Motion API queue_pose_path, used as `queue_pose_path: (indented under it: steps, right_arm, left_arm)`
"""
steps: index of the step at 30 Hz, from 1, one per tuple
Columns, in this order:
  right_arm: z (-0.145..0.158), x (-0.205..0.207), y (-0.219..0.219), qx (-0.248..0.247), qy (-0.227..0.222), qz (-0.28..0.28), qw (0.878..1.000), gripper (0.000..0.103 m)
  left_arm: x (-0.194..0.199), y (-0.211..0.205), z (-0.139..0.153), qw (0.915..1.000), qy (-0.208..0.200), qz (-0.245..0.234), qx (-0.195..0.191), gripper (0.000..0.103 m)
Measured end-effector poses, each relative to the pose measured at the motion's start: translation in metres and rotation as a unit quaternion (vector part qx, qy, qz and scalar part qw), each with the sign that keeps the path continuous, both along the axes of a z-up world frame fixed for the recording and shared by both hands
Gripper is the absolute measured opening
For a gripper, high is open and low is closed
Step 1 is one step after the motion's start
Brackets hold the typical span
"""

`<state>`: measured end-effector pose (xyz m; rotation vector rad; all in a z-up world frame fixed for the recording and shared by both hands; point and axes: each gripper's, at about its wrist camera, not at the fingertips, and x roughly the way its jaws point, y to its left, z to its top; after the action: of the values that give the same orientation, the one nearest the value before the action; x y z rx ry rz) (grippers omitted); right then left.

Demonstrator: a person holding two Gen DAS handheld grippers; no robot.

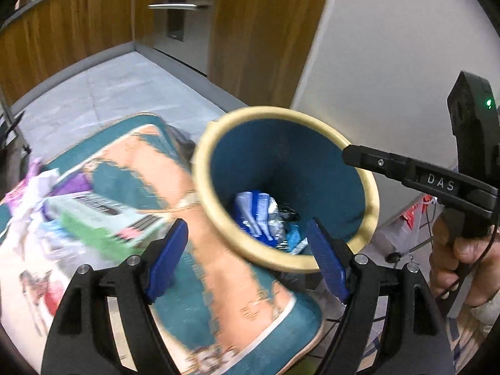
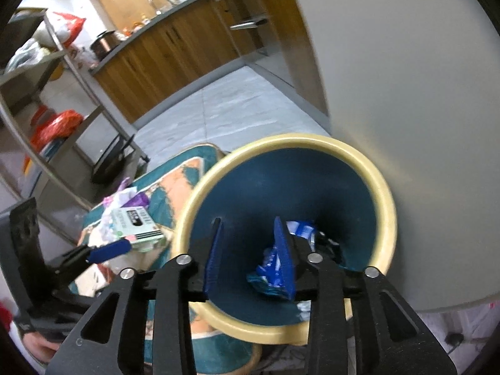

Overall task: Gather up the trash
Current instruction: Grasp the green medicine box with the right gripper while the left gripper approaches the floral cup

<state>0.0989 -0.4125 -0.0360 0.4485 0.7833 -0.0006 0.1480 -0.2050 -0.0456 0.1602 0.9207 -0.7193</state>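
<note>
A round bin point(image 1: 203, 168) with a cream rim and a dark blue inside stands on a teal and peach mat point(image 1: 225, 287). Crumpled blue and white wrappers point(image 1: 259, 215) lie at its bottom. My right gripper point(image 2: 249, 257) hangs over the bin's mouth point(image 2: 387, 206), open, with a blue wrapper point(image 2: 270, 270) loose against the inner side of its right pad. My left gripper point(image 1: 248, 261) stands open and empty just before the bin's near rim. Left of the bin, a green and white carton point(image 1: 103, 218) lies on the mat among purple and white scraps point(image 1: 34, 184).
A white wall point(image 2: 406, 78) rises right behind the bin. Wooden kitchen cabinets point(image 1: 78, 28) line the far side of a grey tiled floor point(image 1: 109, 87). A metal rack point(image 2: 78, 72) with red bags stands at the left. A person's hand point(image 1: 462, 250) grips the right tool's handle.
</note>
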Motion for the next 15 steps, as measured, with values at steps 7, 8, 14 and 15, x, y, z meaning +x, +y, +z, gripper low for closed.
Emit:
queue_pose_path:
  steps: [7, 8, 14, 15]
  right_arm:
    - [0.01, 0.015, 0.038, -0.015, -0.013, 0.056, 0.998, 0.046]
    - [0.01, 0.019, 0.046, -0.017, -0.013, 0.067, 0.997, 0.046]
    - [0.011, 0.033, 0.084, -0.028, -0.007, 0.123, 0.992, 0.046]
    - [0.009, 0.036, 0.093, -0.03, -0.004, 0.137, 0.99, 0.046]
  left_arm:
    - [0.012, 0.067, 0.009, 0.9973, 0.003, 0.073, 0.001, 0.077]
    - [0.014, 0.077, 0.008, 0.9965, 0.004, 0.083, 0.0, 0.077]
    - [0.023, 0.12, 0.001, 0.9919, 0.004, 0.126, 0.018, 0.077]
    - [0.023, 0.127, -0.001, 0.9909, 0.005, 0.133, 0.022, 0.077]
